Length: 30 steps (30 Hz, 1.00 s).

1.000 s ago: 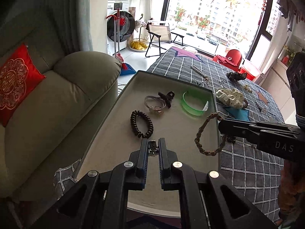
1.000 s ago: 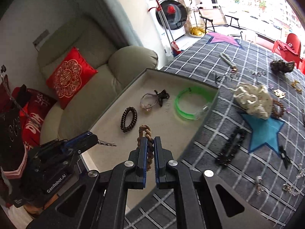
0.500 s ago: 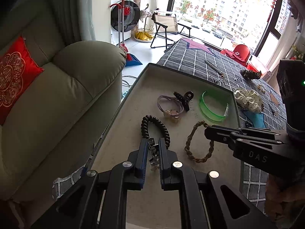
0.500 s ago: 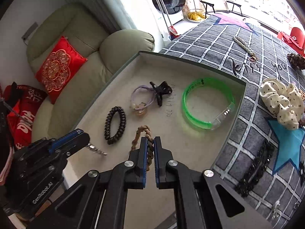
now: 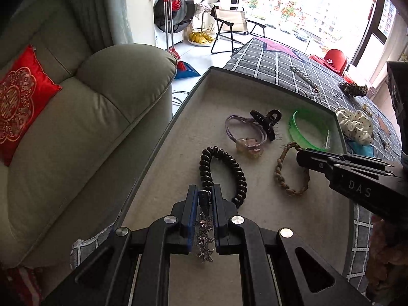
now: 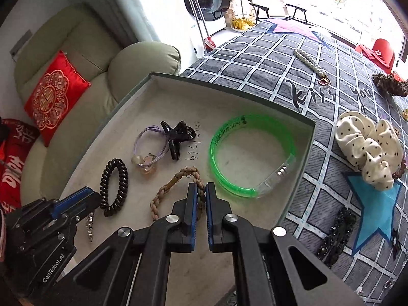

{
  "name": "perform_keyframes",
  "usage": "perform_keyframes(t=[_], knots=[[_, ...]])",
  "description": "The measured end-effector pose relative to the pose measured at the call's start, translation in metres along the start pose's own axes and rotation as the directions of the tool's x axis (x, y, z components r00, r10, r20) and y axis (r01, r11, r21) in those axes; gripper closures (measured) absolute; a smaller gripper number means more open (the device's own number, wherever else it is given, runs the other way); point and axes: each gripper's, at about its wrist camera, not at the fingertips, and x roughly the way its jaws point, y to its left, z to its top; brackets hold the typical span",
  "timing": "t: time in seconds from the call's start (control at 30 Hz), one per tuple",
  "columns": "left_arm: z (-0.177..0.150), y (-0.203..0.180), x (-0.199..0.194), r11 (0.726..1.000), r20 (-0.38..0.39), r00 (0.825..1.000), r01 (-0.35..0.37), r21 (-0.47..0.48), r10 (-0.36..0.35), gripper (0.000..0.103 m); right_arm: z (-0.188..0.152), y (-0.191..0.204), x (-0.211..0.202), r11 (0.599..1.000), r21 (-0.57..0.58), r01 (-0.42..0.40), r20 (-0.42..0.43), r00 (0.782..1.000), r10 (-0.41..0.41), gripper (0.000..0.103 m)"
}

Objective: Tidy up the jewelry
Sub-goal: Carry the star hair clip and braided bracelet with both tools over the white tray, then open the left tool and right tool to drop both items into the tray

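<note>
— What is each pair of tongs holding?
— My left gripper is pinching a star-studded clip over the tray; my right gripper is clamping the braided bracelet (lying inside the tray, beside the green bangle).

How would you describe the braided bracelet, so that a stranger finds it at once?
Look in the beige tray on the checked cloth. The braided bracelet lies between the black coil tie and the green bangle, pinched by the right gripper. It alone is tan, woven cord.
</note>
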Motion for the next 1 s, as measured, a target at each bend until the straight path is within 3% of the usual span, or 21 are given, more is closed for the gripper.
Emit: perform_keyframes(t=[0.13,0.2,0.27,0.3,0.63,0.67,0.73,0.77,0.8,1.0], knots=[[0.000,-0.003,-0.002,1.000,-0.003,1.000,-0.016,0.006,0.016,0.091,0.000,-0.001,-0.002,1.000,0.012,-0.016,-0.009,1.000,0.016,0.094],[0.000,-0.003,-0.004,1.000,0.003,1.000,-0.023,0.007,0.023,0.091,-0.001,-0.002,-0.006,1.000,0.017,-0.023,-0.003,1.000,0.023,0.087],[-0.001,-0.004,-0.007,1.000,0.010,1.000,-0.024,0.010,0.024,0.091,-0.002,-0.001,-0.014,1.000,0.019,-0.025,0.017,1.000,0.025,0.054],[-0.001,-0.005,-0.008,1.000,0.014,1.000,-0.027,0.013,0.027,0.091,-0.003,-0.001,-0.019,0.999,0.018,-0.027,0.031,0.999,0.026,0.049],[-0.003,-0.018,-0.026,0.999,0.043,0.999,-0.034,0.039,0.032,0.091,-0.021,-0.009,-0.071,0.999,0.026,-0.042,0.110,0.993,0.039,0.047],[-0.003,-0.020,-0.029,0.998,0.049,0.998,-0.036,0.042,0.034,0.085,-0.023,-0.010,-0.075,0.999,0.028,-0.042,0.114,0.993,0.039,0.047],[-0.004,-0.022,-0.035,0.998,0.067,0.997,-0.043,0.035,0.040,0.008,-0.030,-0.013,-0.084,0.998,0.037,-0.043,0.122,0.992,0.038,0.047],[-0.006,-0.023,-0.042,0.998,0.103,0.993,-0.058,0.028,0.055,0.001,-0.031,-0.015,-0.087,0.998,0.040,-0.045,0.124,0.991,0.040,0.046],[-0.008,-0.025,-0.048,0.997,0.137,0.988,-0.069,0.029,0.065,0.001,-0.035,-0.017,-0.092,0.998,0.043,-0.049,0.128,0.991,0.044,0.046],[-0.007,-0.035,-0.062,0.997,0.149,0.987,-0.069,0.046,0.061,0.001,-0.052,-0.024,-0.108,0.997,0.054,-0.055,0.139,0.989,0.047,0.046]])
